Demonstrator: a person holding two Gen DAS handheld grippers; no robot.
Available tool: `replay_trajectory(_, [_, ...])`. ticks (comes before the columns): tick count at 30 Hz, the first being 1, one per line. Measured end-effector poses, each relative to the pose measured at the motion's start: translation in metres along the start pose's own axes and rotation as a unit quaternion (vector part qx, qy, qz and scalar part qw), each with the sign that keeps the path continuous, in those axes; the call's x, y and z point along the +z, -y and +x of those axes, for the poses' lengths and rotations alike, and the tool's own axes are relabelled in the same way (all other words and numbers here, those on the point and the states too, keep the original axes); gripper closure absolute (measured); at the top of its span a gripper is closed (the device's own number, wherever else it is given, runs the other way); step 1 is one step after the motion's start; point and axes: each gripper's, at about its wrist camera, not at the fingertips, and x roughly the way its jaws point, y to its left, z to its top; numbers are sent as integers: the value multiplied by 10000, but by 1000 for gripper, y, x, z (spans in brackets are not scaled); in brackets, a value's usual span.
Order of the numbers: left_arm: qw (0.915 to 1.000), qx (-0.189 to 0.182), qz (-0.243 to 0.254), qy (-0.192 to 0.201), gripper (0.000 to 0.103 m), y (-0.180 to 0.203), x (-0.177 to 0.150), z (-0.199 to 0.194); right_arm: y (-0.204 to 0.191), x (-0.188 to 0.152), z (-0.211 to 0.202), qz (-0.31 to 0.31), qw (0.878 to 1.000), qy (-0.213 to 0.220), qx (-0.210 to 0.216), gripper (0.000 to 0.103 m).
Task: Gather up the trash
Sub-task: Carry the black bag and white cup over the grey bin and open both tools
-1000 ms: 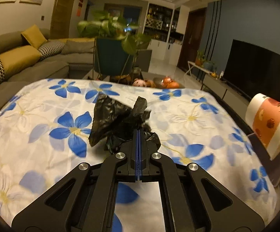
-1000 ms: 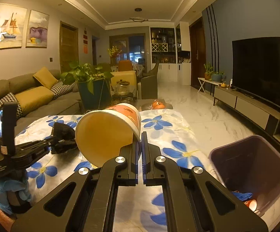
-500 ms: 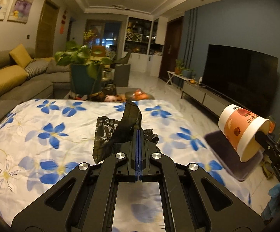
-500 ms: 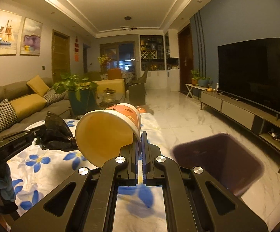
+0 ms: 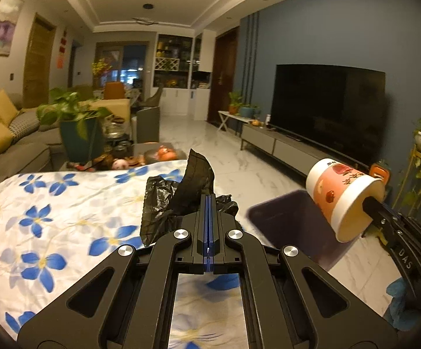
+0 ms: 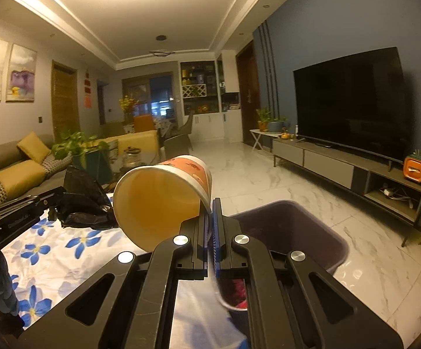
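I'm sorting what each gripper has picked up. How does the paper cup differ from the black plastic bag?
The paper cup is rigid and keeps its round shape; the black plastic bag is limp and crumpled. The cup is white with orange print; the bag is plain glossy black. The right gripper pinches the cup by its rim, tipped sideways near the bin; the left gripper holds the bag above the flowered cloth. Both are held off the surface.

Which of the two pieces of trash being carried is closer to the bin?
The paper cup in the right gripper: it hangs at the purple bin, while the black plastic bag is above the flowered cloth.
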Motion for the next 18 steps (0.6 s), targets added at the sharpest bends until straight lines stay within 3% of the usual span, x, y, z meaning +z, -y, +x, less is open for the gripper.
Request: replay_trajectory(18, [9958,-845,356,11,103,76,7,49,66,-4,2,438,9955,106,-836,99])
